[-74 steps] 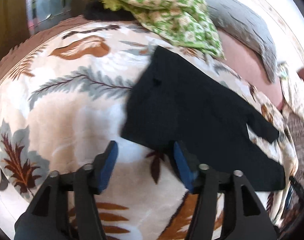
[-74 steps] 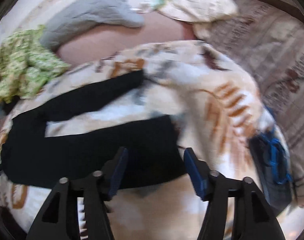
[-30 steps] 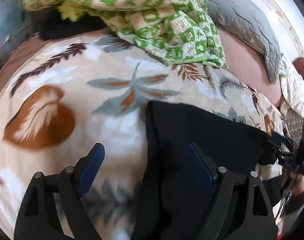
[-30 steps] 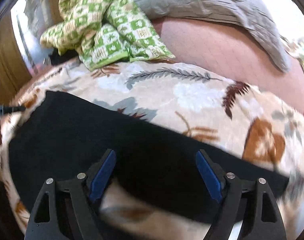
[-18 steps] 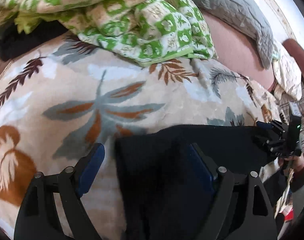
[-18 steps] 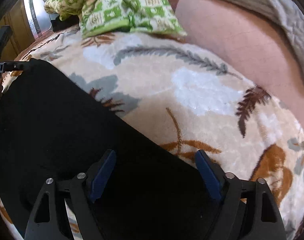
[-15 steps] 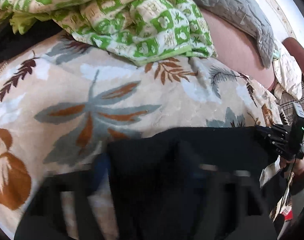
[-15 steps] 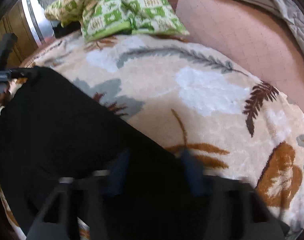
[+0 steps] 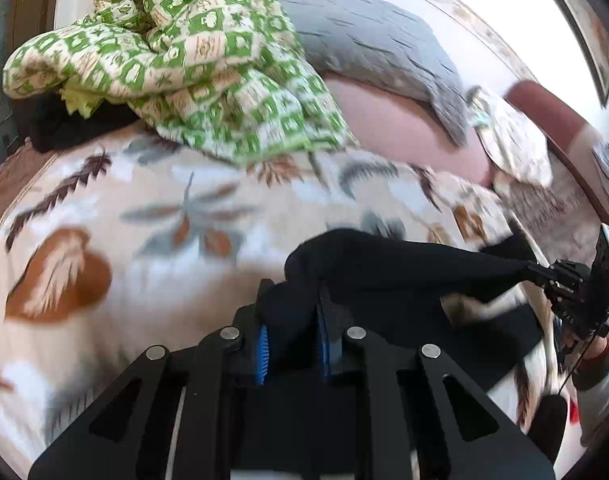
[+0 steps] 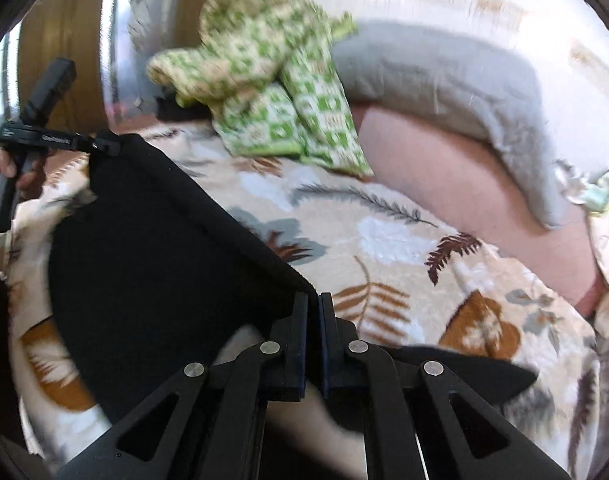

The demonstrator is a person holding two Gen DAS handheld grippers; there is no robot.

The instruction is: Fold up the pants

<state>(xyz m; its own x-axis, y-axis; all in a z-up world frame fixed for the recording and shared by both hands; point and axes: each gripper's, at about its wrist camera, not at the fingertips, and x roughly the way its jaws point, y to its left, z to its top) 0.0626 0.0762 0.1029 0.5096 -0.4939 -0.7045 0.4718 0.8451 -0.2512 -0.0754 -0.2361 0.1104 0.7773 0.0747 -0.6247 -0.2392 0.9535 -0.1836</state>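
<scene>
The black pants (image 9: 404, 276) are lifted off the leaf-print blanket (image 9: 152, 248), stretched taut between my two grippers. My left gripper (image 9: 292, 320) is shut on a bunched corner of the pants. The right gripper shows in the left wrist view (image 9: 540, 272), pinching the far end of the cloth. In the right wrist view my right gripper (image 10: 312, 304) is shut on the pants' edge (image 10: 164, 256), and the left gripper (image 10: 104, 144) holds the far corner. Part of the pants (image 10: 464, 372) still lies on the blanket (image 10: 384, 240) below.
A green and white checked quilt (image 9: 192, 64) is heaped at the back of the bed, with a grey pillow (image 9: 376, 44) and pink sheet (image 9: 404, 128) beside it. A patterned pillow (image 9: 512, 144) lies at the right. A wooden frame (image 10: 76, 40) stands at the left.
Both grippers closed on the pants' edge and lifted it; the cloth, lying flat on the blanket before, now hangs stretched between them.
</scene>
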